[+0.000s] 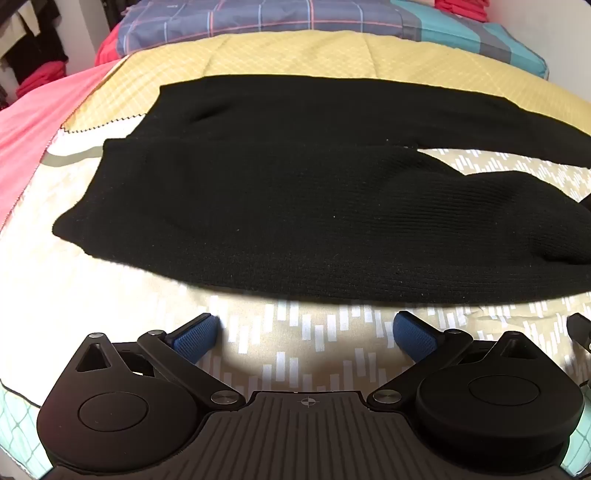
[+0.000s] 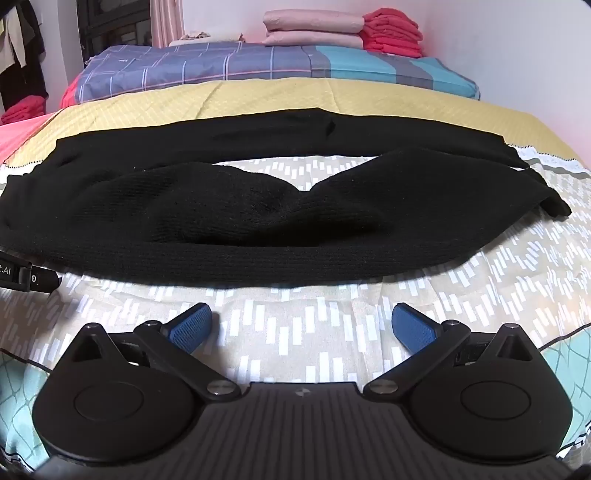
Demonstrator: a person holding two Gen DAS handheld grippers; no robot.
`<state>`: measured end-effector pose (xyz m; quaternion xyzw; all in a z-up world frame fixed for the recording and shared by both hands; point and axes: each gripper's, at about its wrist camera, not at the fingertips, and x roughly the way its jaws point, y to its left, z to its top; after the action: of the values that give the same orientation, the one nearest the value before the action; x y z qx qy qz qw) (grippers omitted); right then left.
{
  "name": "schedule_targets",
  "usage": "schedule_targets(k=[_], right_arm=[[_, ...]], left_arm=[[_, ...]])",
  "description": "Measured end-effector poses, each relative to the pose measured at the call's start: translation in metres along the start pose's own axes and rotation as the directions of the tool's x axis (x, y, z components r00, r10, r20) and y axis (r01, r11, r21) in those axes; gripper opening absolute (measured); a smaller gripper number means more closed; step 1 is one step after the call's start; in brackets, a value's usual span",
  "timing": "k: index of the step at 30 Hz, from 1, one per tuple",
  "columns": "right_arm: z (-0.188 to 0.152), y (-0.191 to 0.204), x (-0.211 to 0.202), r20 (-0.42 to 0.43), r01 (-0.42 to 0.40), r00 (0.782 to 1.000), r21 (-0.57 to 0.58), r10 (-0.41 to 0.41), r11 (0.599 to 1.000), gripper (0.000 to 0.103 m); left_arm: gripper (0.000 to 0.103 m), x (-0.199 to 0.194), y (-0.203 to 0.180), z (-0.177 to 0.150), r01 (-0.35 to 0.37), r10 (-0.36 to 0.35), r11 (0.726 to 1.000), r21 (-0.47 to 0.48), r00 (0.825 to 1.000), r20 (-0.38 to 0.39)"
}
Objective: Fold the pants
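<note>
Black knit pants (image 1: 295, 206) lie spread across the bed, waistband at the left, two legs running right. In the right wrist view the pants (image 2: 258, 221) show both legs with a gap of bedspread between them; the near leg is bunched in the middle. My left gripper (image 1: 306, 332) is open and empty, just short of the near edge of the pants. My right gripper (image 2: 303, 326) is open and empty, also just short of the near leg. The left gripper's body (image 2: 26, 277) shows at the left edge of the right wrist view.
The bed has a beige bedspread with white dashes (image 2: 480, 280), a yellow quilted blanket (image 2: 295, 96) behind the pants and a plaid blue quilt (image 2: 221, 66) farther back. Folded pink and red clothes (image 2: 351, 33) are stacked by the wall. A pink sheet (image 1: 33, 122) lies left.
</note>
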<state>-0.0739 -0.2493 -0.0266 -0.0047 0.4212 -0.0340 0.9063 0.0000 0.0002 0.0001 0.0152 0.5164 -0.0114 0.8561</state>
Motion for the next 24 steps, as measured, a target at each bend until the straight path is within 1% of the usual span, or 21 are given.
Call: schedule_targets(k=[3, 4, 5, 7, 12, 24], right_arm=[[0.0031, 0.0031, 0.0013, 0.001, -0.001, 1.000, -0.003, 0.001, 1.000, 0.103], [0.0025, -0.0020, -0.0027, 0.014, -0.016, 1.000, 0.014, 0.016, 1.000, 0.103], [0.0033, -0.0008, -0.0027, 0.012, -0.013, 1.000, 0.011, 0.013, 1.000, 0.103], [-0.0028, 0.0001, -0.0035, 0.039, -0.012, 0.999, 0.012, 0.012, 1.000, 0.103], [-0.0025, 0.0017, -0.0052, 0.045, -0.011, 0.999, 0.009, 0.010, 1.000, 0.103], [-0.0056, 0.0034, -0.0049, 0.061, -0.010, 0.998, 0.008, 0.009, 1.000, 0.103]], left_arm=[[0.103, -0.0001, 0.0001, -0.0004, -0.002, 0.002, 1.000, 0.002, 1.000, -0.001], [0.103, -0.0003, 0.0001, -0.0008, -0.002, 0.002, 1.000, 0.002, 1.000, -0.001], [0.103, -0.0001, 0.0001, -0.0006, -0.002, 0.002, 1.000, 0.002, 1.000, -0.004], [0.103, -0.0004, 0.0003, -0.0015, -0.002, 0.002, 1.000, 0.002, 1.000, -0.004], [0.103, -0.0021, 0.0016, -0.0064, 0.000, 0.000, 1.000, 0.002, 1.000, 0.002], [0.103, -0.0002, 0.0009, -0.0025, -0.004, 0.004, 1.000, 0.005, 1.000, -0.006]])
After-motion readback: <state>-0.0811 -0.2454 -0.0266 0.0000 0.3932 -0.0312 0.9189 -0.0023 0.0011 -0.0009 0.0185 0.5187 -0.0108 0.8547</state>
